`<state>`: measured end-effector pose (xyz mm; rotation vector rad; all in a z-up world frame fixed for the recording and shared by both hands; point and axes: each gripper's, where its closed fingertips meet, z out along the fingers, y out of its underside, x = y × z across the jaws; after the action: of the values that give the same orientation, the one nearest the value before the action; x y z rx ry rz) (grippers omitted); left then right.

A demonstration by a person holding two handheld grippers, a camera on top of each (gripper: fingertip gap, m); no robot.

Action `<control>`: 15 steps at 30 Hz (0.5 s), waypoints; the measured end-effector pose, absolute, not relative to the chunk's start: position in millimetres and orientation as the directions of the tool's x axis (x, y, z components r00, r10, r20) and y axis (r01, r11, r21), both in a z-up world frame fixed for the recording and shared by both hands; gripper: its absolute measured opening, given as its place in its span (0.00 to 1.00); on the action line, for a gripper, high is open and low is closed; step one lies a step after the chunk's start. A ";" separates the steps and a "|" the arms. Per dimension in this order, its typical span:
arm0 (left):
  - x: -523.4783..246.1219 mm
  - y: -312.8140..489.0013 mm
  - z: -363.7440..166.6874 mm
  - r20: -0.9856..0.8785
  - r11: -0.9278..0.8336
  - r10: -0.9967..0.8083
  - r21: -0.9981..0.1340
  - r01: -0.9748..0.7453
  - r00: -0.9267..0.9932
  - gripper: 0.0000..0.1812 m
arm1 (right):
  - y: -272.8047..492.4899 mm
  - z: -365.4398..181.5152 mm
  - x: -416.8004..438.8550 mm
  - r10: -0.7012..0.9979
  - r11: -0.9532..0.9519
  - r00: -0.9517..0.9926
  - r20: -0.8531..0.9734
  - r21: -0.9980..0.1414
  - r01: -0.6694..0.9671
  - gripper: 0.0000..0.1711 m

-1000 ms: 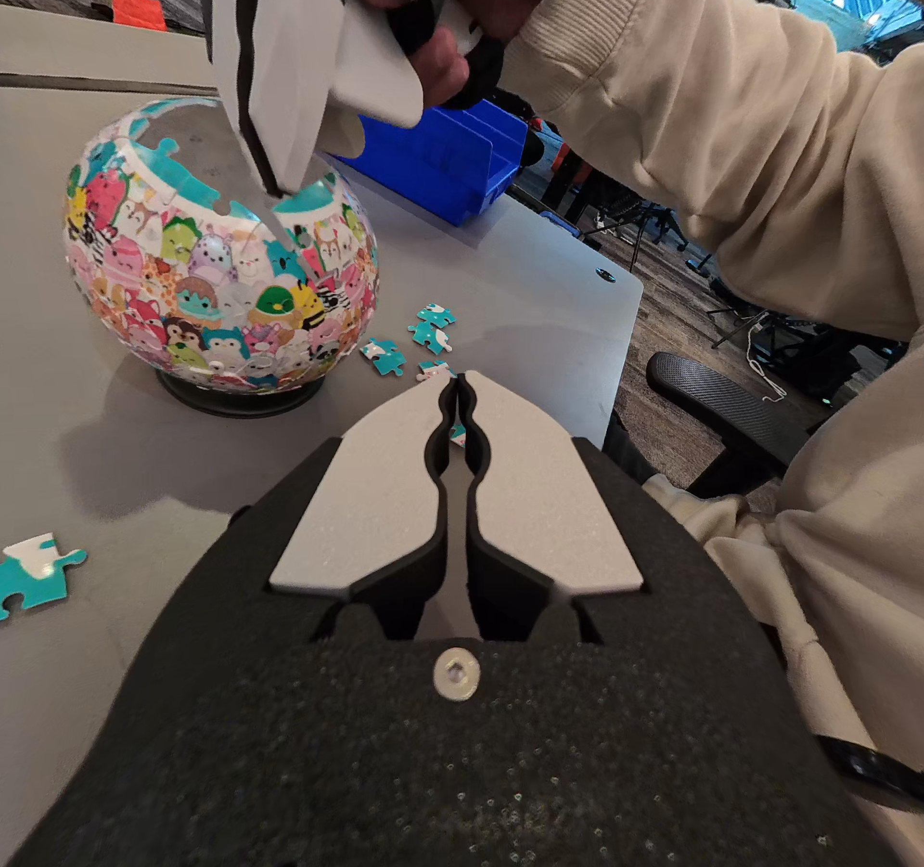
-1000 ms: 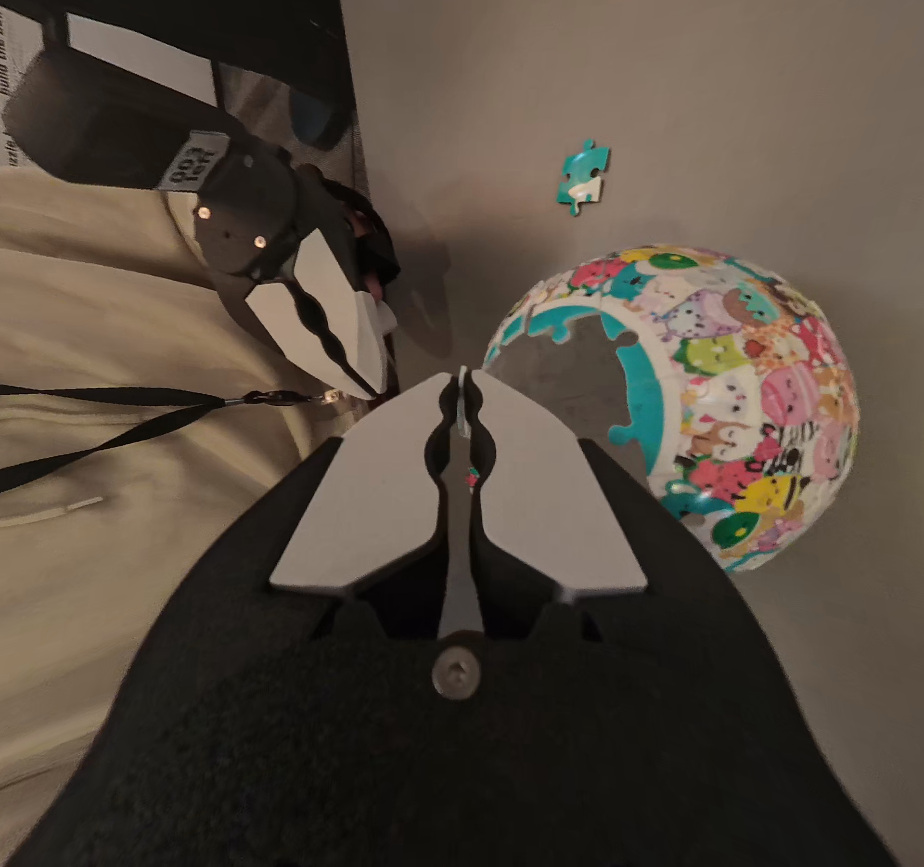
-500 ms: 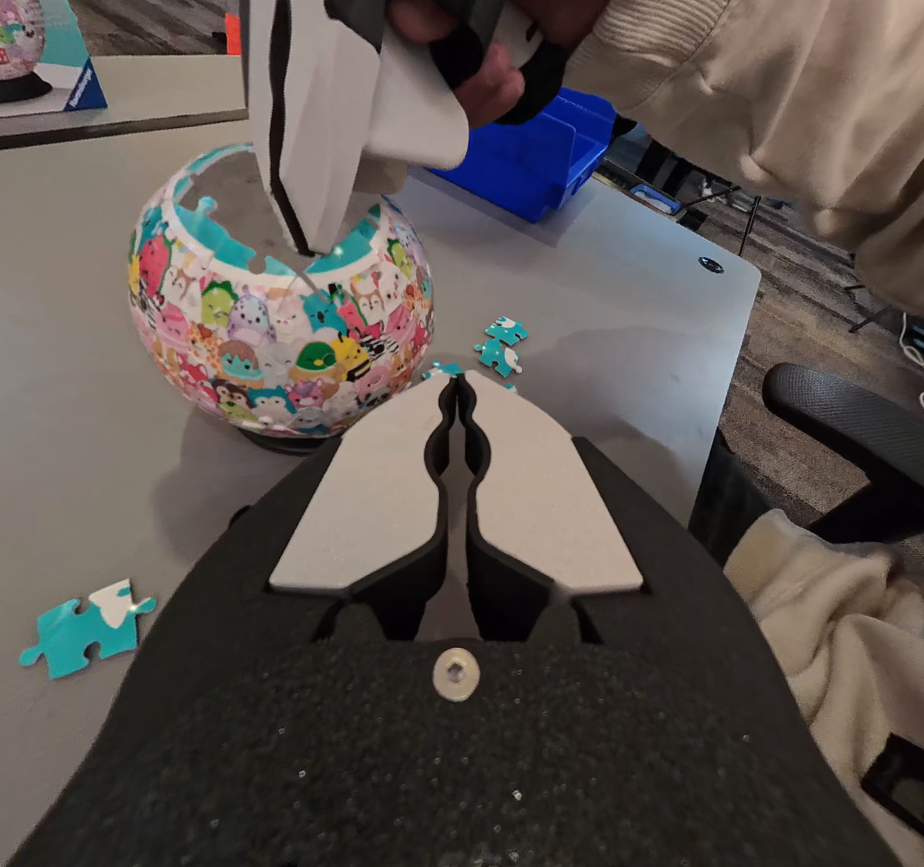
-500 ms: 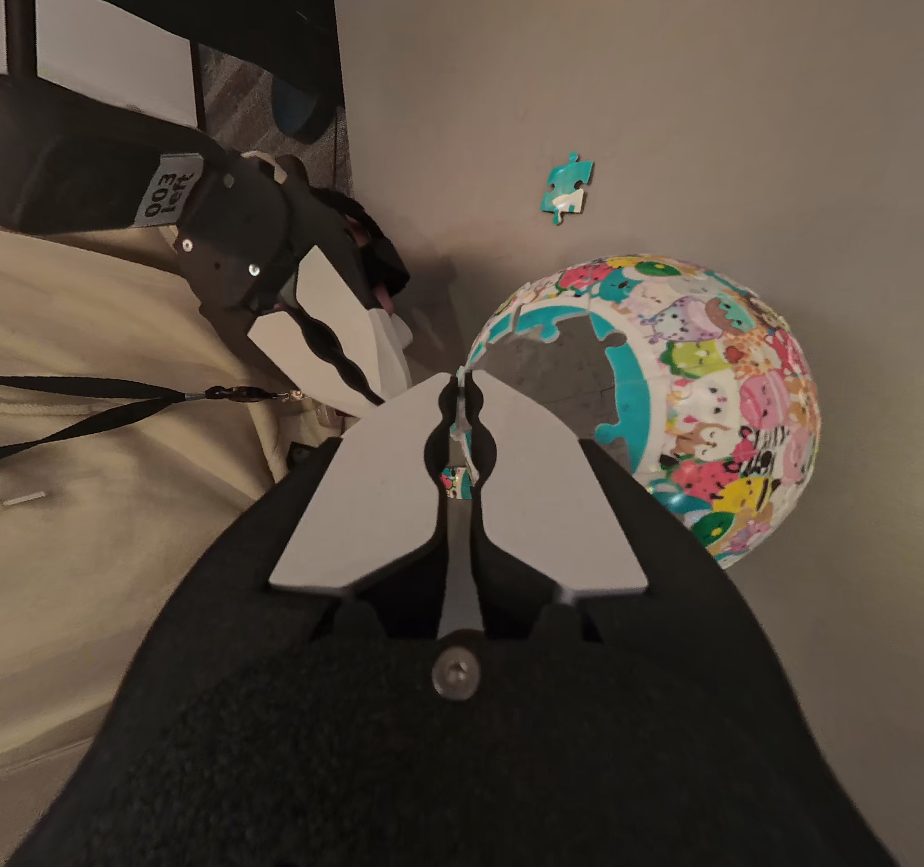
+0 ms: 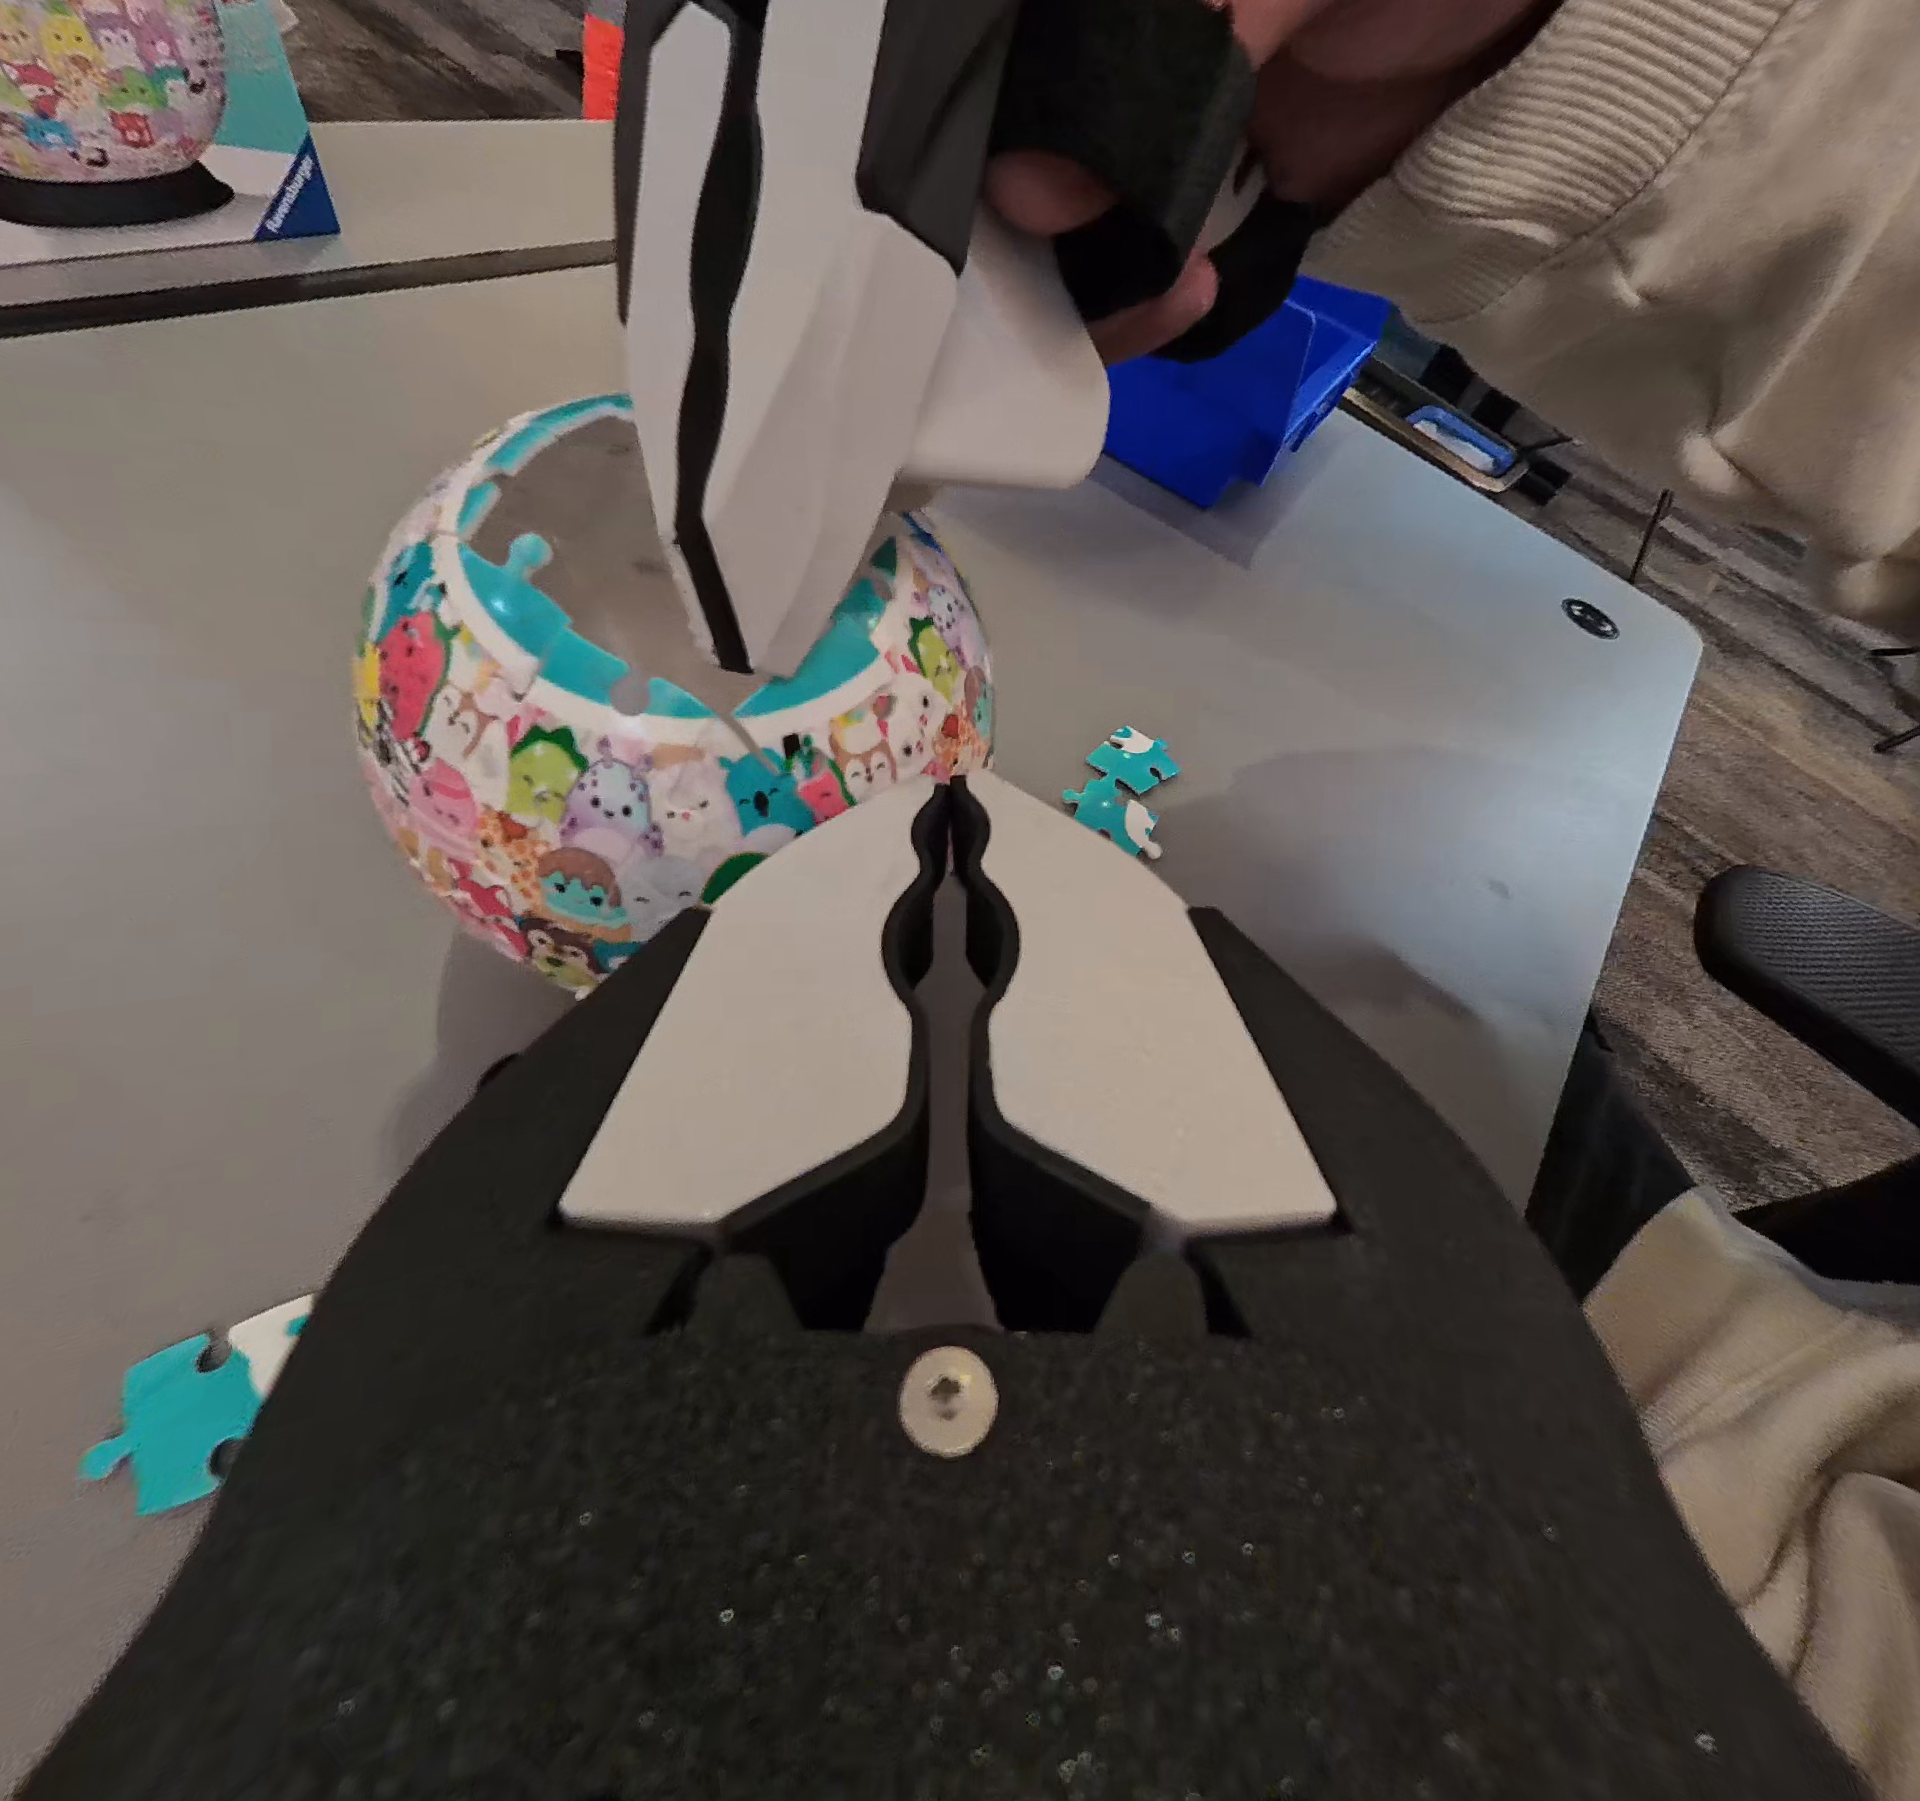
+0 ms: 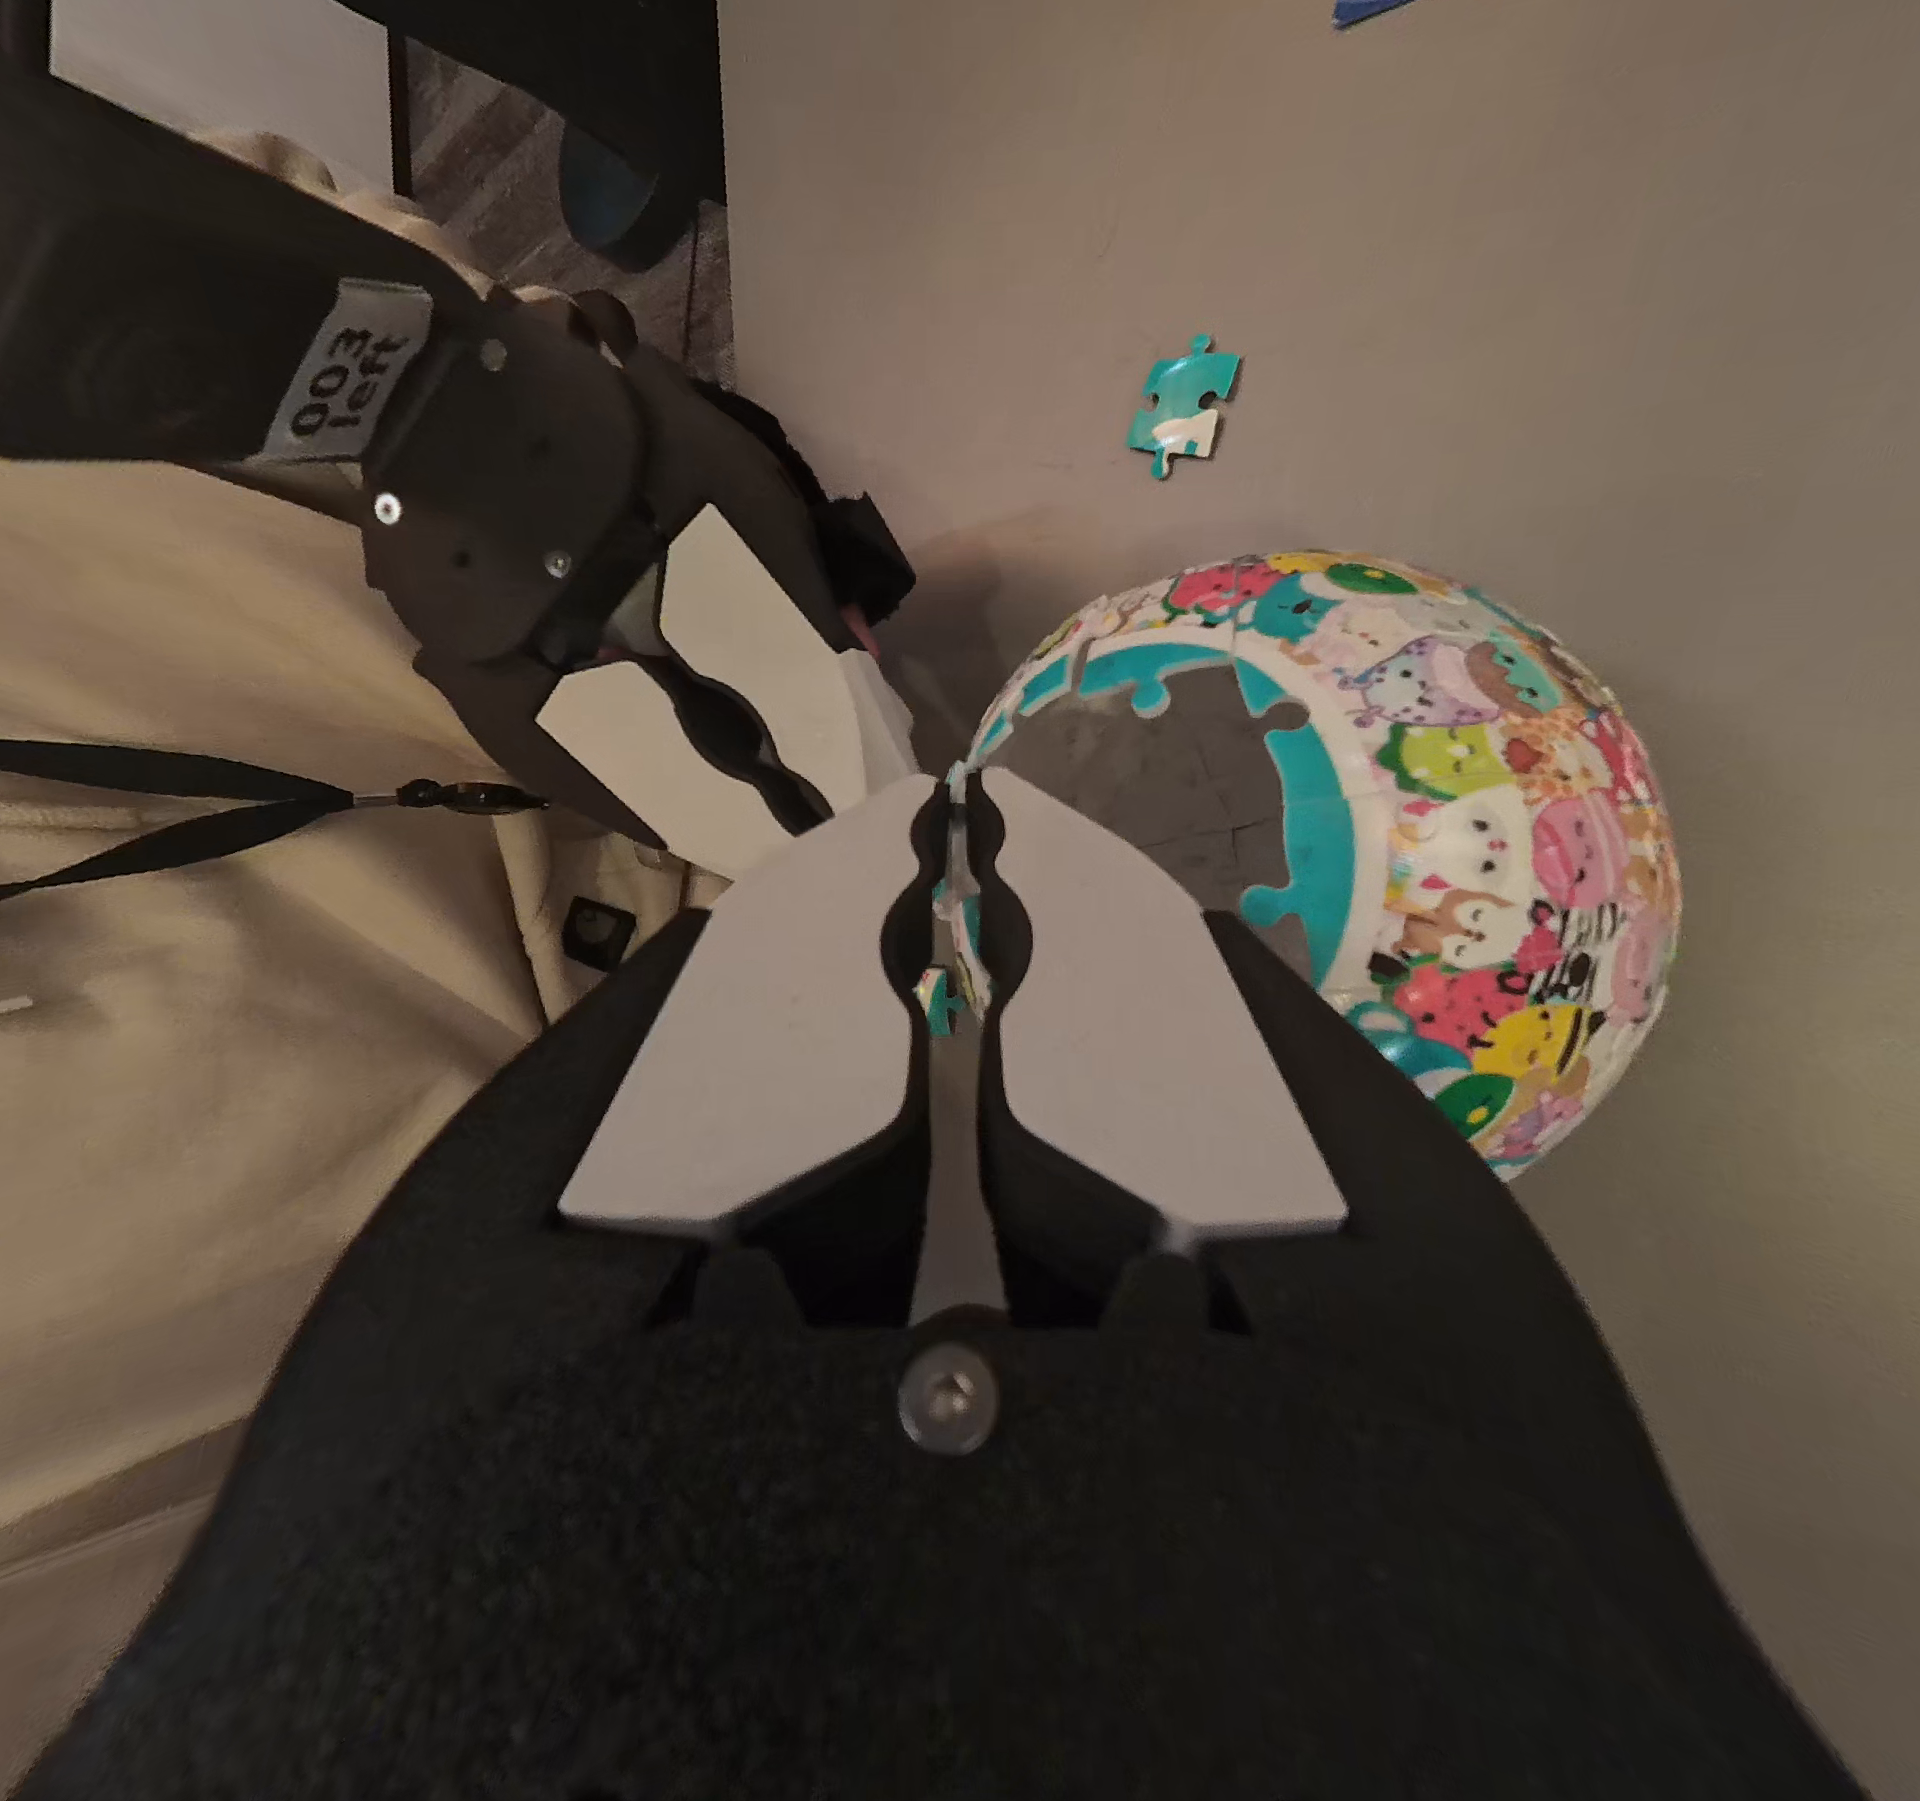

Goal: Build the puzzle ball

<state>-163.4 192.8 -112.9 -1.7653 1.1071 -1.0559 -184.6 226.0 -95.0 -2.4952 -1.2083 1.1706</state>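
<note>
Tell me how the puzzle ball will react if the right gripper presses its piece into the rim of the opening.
The puzzle ball is a hollow shell with an open top, so the rim probably flexes inward. It is round, and only its dark base steadies it, so a sideways push may tip it. The piece in the right gripper looks thin; it could bend.

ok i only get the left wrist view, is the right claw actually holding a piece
observer: yes. The right wrist view shows the right claw shut on a puzzle piece, seen edge-on, white and teal.
operator: where is it against the gap
observer: the claw's tip sits at the near rim of the hole in the puzzle ball. I cannot tell whether the piece is seated.
</note>
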 end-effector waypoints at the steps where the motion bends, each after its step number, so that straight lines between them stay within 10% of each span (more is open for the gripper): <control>1: -163.4 191.9 -111.6 0.240 -0.313 -0.933 -0.909 -0.275 0.267 0.00 | 225.7 -95.4 -184.6 0.720 -0.664 0.375 -0.584 -0.423 0.616 0.02; 15: -164.5 200.2 -106.8 0.252 -0.321 -0.927 -0.916 -0.240 0.278 0.00 | 229.7 -95.9 -182.1 0.755 -0.632 0.369 -0.542 -0.453 0.628 0.02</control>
<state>-164.5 200.2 -106.8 -1.7468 1.0669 -1.0812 -182.1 229.7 -95.9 -2.4539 -1.2536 1.1119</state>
